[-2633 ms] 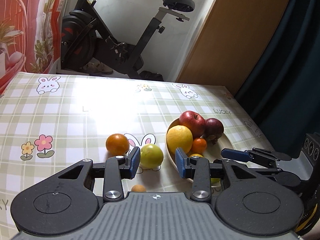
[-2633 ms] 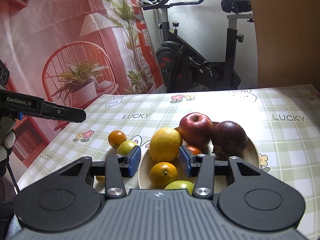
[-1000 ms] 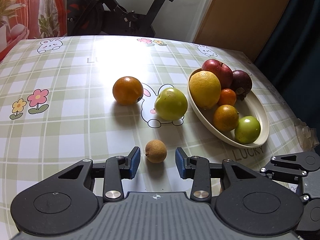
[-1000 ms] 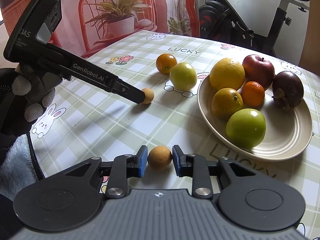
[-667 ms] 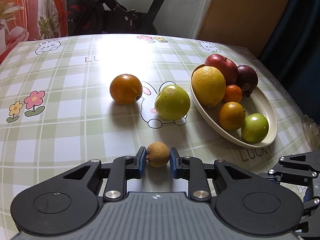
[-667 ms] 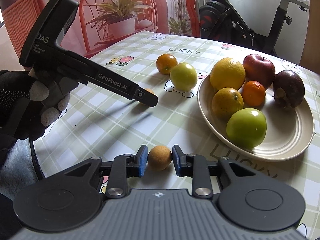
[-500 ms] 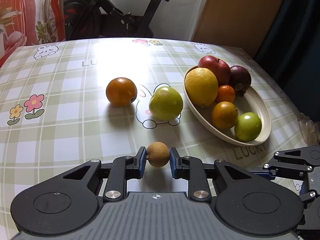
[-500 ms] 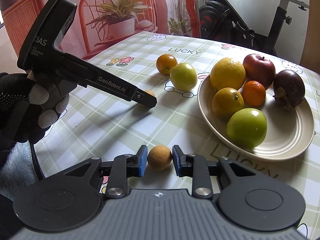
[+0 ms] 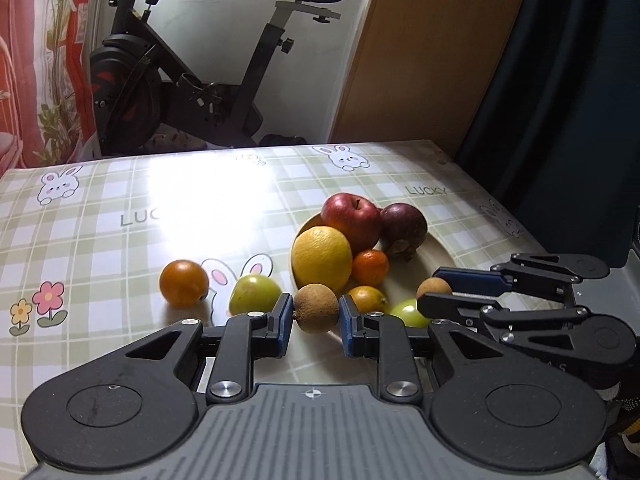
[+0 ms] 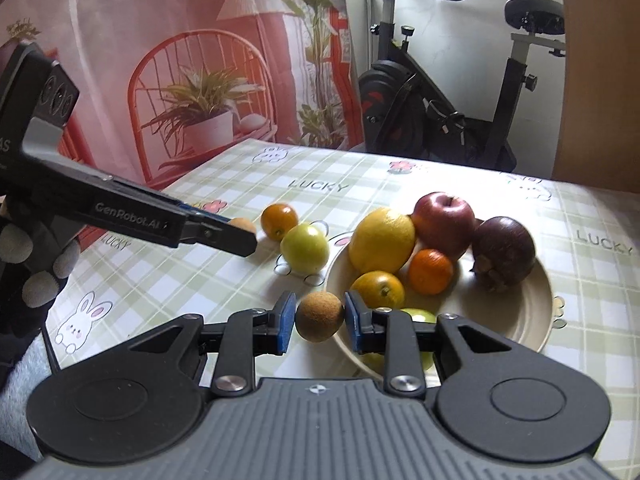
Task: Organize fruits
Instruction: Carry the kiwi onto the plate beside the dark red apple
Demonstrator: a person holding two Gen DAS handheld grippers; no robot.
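longans: one pinched in the left hand-held gripper, one in the right hand-held gripper
risk: released onto the crowded plate, either could roll off its rim

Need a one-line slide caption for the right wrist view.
Right hand-held gripper holds a small round brown fruit at the near rim of the cream plate of fruit; left hand-held gripper carries another.

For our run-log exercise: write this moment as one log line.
left gripper: holds small brown fruit | right gripper: holds brown fruit | plate: six fruits
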